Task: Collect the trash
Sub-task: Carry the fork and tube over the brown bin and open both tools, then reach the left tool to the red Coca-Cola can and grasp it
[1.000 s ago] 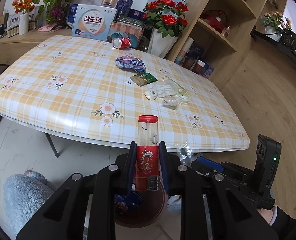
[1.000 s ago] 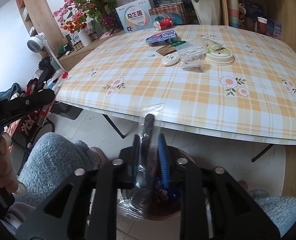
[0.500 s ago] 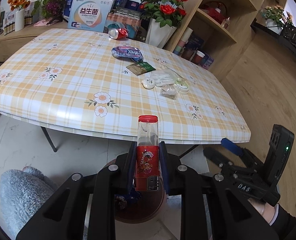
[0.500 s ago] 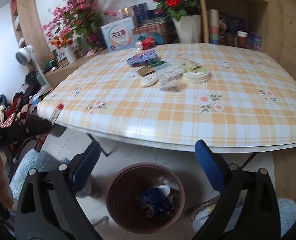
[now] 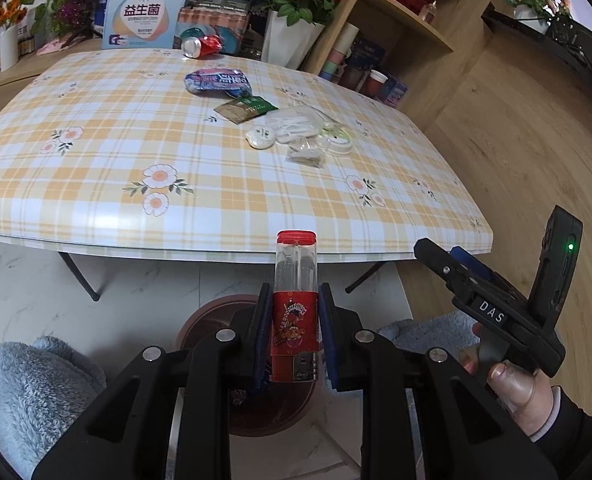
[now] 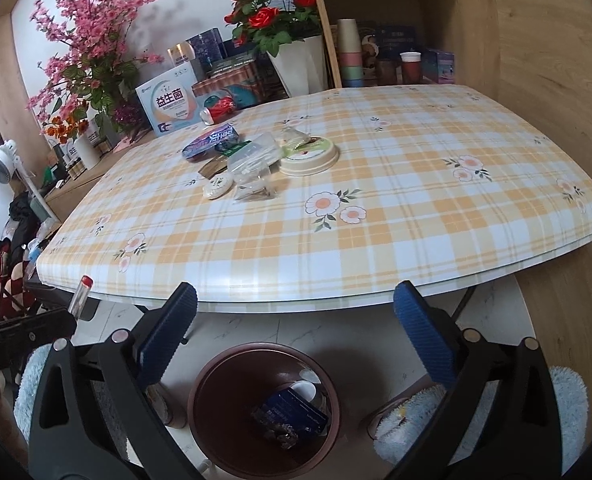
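Note:
My left gripper (image 5: 294, 297) is shut on a red lighter (image 5: 296, 264) with a clear top, held upright over the brown trash bin (image 5: 199, 320) on the floor. In the right wrist view that lighter (image 6: 80, 296) shows at the far left. My right gripper (image 6: 296, 296) hangs above the bin (image 6: 199, 392); its jaws are opening wide and nothing is between them. A blue packet (image 6: 291, 412) lies inside. On the table lie a crushed red can (image 5: 201, 45), a purple snack wrapper (image 5: 217, 81), a green packet (image 5: 247, 107), clear plastic bags (image 5: 300, 122) and a round lid (image 5: 338, 142).
The plaid table (image 5: 95, 160) overhangs the bin's far side, with its legs (image 5: 79, 280) close by. Fluffy blue slippers (image 5: 35, 384) flank the bin. A rose vase (image 5: 283, 36), boxes (image 5: 145, 16) and wooden shelves (image 5: 396, 32) stand behind the table.
The right gripper let go of a clear plastic wrapper, opened wide and swung away to the right. The left gripper moved forward and down with the lighter, closer over the bin.

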A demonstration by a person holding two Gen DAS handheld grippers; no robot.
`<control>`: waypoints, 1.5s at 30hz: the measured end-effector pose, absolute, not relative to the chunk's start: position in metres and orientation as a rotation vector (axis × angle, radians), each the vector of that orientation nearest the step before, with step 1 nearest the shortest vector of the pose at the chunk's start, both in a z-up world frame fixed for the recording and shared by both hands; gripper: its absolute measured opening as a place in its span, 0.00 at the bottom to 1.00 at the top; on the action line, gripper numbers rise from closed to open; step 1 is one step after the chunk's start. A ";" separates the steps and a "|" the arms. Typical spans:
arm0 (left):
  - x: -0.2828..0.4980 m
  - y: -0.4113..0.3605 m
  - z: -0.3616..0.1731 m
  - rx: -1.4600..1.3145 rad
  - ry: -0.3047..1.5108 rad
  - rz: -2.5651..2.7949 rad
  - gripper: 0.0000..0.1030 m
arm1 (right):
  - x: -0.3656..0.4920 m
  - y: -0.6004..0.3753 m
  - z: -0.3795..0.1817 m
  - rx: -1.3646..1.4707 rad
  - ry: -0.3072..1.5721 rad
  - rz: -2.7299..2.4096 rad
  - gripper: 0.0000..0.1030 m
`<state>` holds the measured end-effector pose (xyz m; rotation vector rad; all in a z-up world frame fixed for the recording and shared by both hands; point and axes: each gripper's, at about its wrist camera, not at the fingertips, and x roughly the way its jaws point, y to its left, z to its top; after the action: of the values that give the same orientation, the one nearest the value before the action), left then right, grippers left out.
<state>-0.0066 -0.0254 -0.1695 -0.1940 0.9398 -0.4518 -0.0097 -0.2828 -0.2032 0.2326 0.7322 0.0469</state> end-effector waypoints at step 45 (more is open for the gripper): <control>0.337 -0.015 -0.116 0.298 0.754 -0.155 0.88 | 0.210 -0.332 -0.165 0.188 0.770 0.028 0.94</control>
<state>0.3368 -0.0151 -0.1156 0.2982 0.7544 -0.1546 0.2096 -0.3316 -0.1645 0.1881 0.7699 0.0275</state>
